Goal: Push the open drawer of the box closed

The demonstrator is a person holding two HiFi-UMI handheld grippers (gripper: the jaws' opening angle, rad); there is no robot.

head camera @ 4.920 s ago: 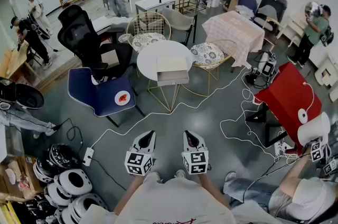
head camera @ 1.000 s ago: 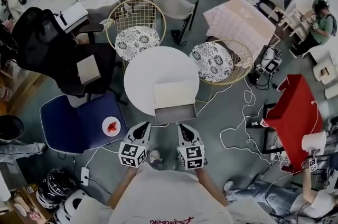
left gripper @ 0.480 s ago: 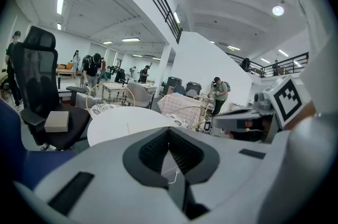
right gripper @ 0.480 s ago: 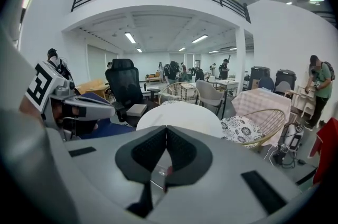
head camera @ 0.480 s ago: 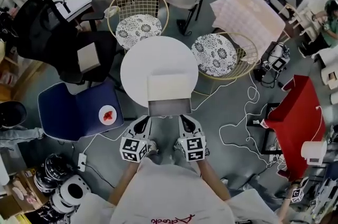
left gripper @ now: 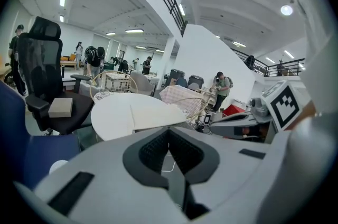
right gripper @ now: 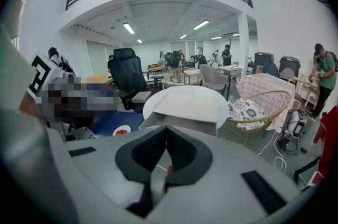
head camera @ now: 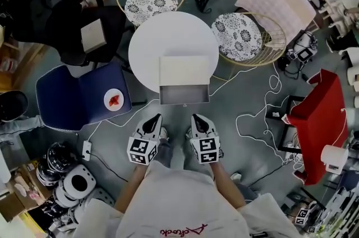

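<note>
1. Location. The box (head camera: 184, 69) sits on the near half of the round white desk (head camera: 162, 35). Its drawer (head camera: 184, 95) is pulled out toward the person, and its front panel appears to reach just past the desk's near rim.
2. Gripper state. The left gripper (head camera: 156, 118) and the right gripper (head camera: 196, 118) both have their jaws together with nothing between them. They hang side by side, near the drawer front but apart from it, and point at it.
3. Expected handling, as a judgement:
   - The box looks like thin, pale board, so it is probably light.
   - The drawer interior appears empty, so resistance to sliding should be low.
   - The desk top looks smooth, so a light box may slide away instead of taking the drawer in.
   - The front panel looks flat and stiff enough to take a push.
4. Contact point. No grasp is needed. Use the closed jaw tips as blunt pushers against the drawer's front panel. Place one gripper left of centre and one right of centre, at mid-height on the panel.
5. Cautions.
   - Push evenly on both sides, because a one-sided push may skew the drawer and jam it.
   - Push slowly and level. A downward load on the overhanging front may tip the box.
   - If the box starts to travel, stop. Steady it with one gripper behind or on top, and push with the other.
</note>
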